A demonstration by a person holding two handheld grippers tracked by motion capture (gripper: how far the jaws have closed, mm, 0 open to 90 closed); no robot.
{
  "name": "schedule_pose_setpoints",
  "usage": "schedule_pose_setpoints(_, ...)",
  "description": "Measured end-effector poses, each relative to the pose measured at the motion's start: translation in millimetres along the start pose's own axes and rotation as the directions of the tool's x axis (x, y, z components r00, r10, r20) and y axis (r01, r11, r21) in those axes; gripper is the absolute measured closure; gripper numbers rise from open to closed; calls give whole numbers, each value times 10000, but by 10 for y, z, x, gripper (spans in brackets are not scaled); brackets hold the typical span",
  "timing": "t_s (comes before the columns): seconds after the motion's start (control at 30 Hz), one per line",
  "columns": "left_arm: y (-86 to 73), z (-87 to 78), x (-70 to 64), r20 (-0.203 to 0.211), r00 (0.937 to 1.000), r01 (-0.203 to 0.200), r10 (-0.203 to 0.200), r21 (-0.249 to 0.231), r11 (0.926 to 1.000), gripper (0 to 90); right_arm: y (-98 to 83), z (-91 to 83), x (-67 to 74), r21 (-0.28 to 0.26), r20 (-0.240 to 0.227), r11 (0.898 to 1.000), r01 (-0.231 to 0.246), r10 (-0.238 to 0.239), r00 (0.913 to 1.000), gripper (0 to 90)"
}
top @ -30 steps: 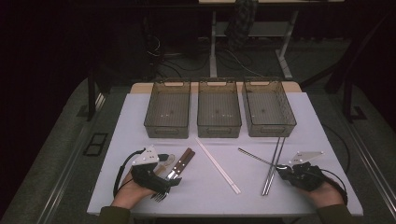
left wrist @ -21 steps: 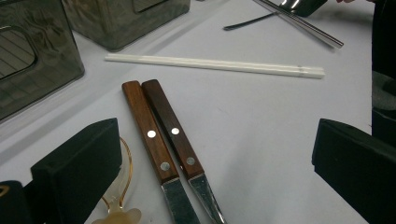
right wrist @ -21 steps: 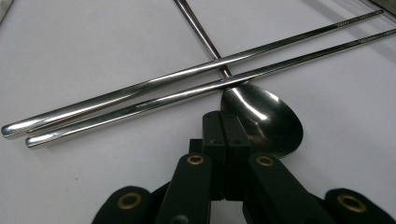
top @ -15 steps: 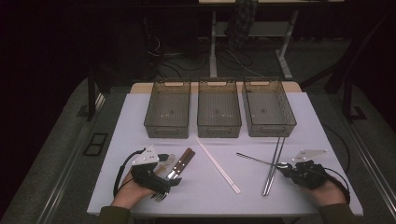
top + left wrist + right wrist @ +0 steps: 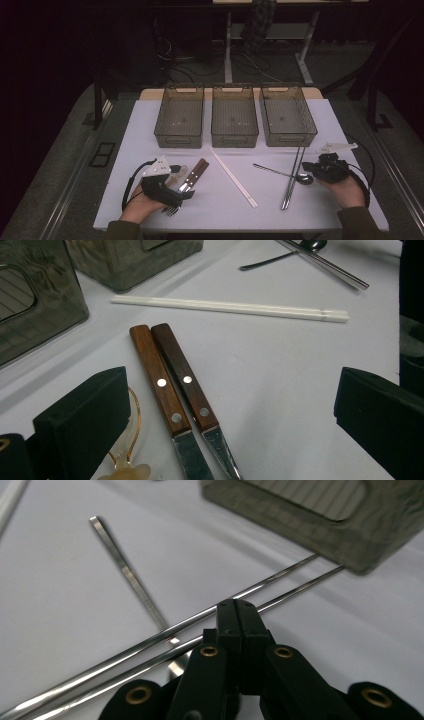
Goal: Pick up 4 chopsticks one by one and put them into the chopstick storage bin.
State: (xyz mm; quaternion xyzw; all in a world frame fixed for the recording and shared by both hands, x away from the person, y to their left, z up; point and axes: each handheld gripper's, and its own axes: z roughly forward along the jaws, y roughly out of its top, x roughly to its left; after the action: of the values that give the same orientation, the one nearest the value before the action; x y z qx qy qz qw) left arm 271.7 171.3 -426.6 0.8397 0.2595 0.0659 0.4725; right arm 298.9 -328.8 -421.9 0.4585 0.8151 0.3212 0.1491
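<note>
My left gripper (image 5: 175, 192) rests low on the white table (image 5: 225, 205) at the front left, its jaws wide open. In the left gripper view, two wooden-handled knives (image 5: 175, 390) lie side by side between the open jaws of the left gripper (image 5: 230, 390), untouched. My right gripper (image 5: 311, 171) is at the front right with its jaws shut (image 5: 237, 609) and nothing visible between them. Its tips hover just over a pair of metal chopsticks (image 5: 150, 647), beside a metal spoon (image 5: 131, 582). The spoon's bowl is partly hidden under the gripper.
Three smoky plastic bins (image 5: 235, 117) stand in a row at the back of the table. White chopsticks (image 5: 233, 176) lie diagonally in the middle. A fork (image 5: 171, 210) and a clear amber utensil (image 5: 127, 462) lie by the left gripper. Dark floor surrounds the table.
My right gripper has drifted a little to the right and away from the front edge, still shut. The left gripper and the cutlery have stayed put.
</note>
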Motion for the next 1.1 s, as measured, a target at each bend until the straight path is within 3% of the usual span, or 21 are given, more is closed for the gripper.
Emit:
schedule_pose_setpoints(0.23,-3,-2,7,9,10000,16,-16,-9,10000,2,98,193,-220,42,349,9973,-729,727,9967,896)
schedule_pose_setpoints(0.57,-5,0,7,29,10000,27,-27,-5,10000,3,115,376,-399,113,766,9902,-1392,1379,9875,896)
schedule_pose_setpoints(1.1,-4,1,7,41,10000,-7,7,29,10000,4,132,419,-338,214,565,9930,-1160,1146,9918,896)
